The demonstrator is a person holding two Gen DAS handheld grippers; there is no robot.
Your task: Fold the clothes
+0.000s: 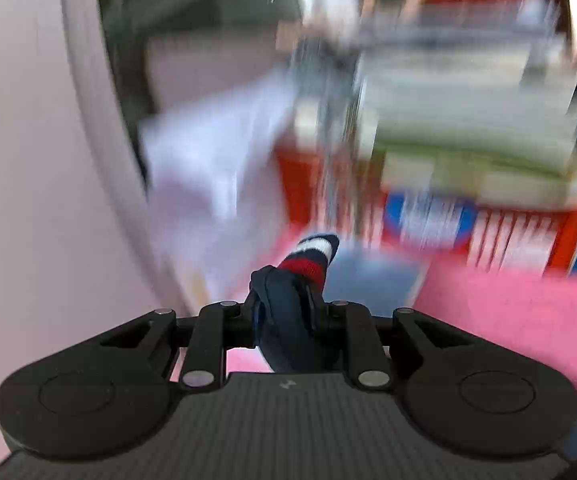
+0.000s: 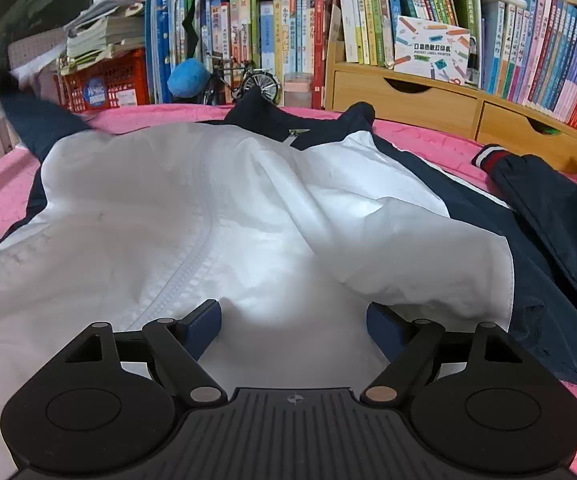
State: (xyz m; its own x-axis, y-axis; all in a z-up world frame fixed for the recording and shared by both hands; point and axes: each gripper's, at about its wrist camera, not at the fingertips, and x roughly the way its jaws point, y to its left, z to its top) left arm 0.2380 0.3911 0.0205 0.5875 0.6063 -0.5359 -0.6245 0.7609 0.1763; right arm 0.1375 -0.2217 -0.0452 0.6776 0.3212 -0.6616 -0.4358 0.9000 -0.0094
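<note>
A white and navy jacket (image 2: 216, 216) lies spread on a pink cover (image 2: 0, 204), its white lining up and its navy collar (image 2: 264, 116) at the far side. In the left wrist view my left gripper (image 1: 284, 304) is shut on the jacket's navy sleeve (image 1: 288, 332), whose red, white and navy cuff (image 1: 312, 256) sticks out beyond the jaws. The same sleeve (image 2: 36, 124) rises toward the far left in the right wrist view. My right gripper (image 2: 294, 324) hovers open over the white lining with nothing between its fingers. The other sleeve (image 2: 548, 200) lies flat at the right.
Bookshelves packed with books (image 2: 296, 32) and a wooden drawer unit (image 2: 448, 104) stand behind the bed. A red crate (image 2: 104, 80), a blue plush (image 2: 188, 78) and a small bicycle model (image 2: 248, 80) sit at the far edge. The left wrist view is heavily motion-blurred.
</note>
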